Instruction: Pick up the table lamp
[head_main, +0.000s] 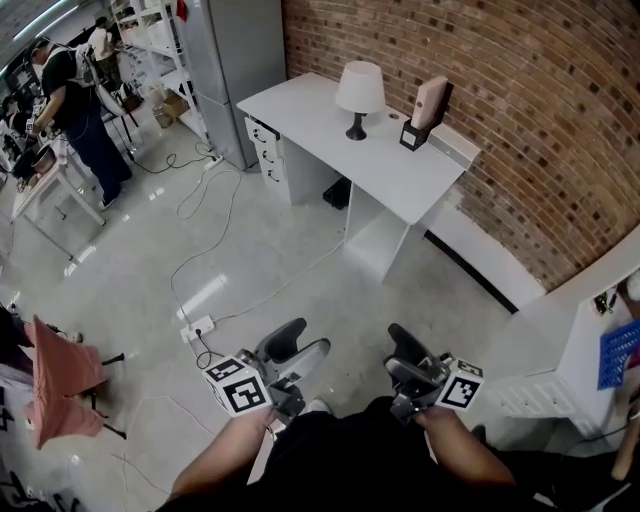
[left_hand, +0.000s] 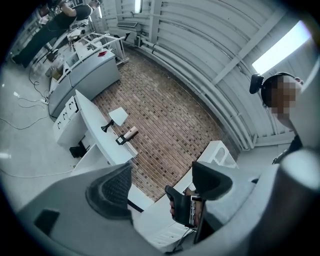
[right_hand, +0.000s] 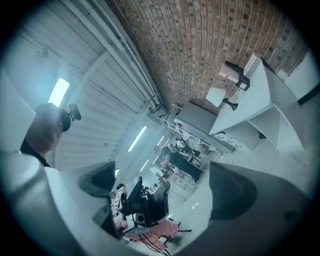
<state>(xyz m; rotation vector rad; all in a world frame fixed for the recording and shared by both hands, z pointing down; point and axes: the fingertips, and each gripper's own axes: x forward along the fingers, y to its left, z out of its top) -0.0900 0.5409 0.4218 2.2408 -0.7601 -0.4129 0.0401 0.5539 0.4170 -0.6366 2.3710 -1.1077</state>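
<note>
The table lamp (head_main: 359, 95), with a white shade on a black stem, stands on a white desk (head_main: 400, 180) against the brick wall. It is several steps ahead of me. My left gripper (head_main: 311, 336) and right gripper (head_main: 395, 348) are held close to my body, both open and empty, far from the lamp. In the left gripper view the lamp (left_hand: 116, 118) is small and distant beyond the open left gripper (left_hand: 161, 185). The right gripper view shows the lamp (right_hand: 218, 96) at the upper right, away from the open right gripper (right_hand: 165, 185).
A beige device on a black stand (head_main: 425, 108) sits just right of the lamp. A grey cabinet (head_main: 235, 60) stands left of the desk. Cables and a power strip (head_main: 197, 328) lie on the floor ahead. A person (head_main: 75, 100) works at the far left; white shelving (head_main: 590, 340) is at the right.
</note>
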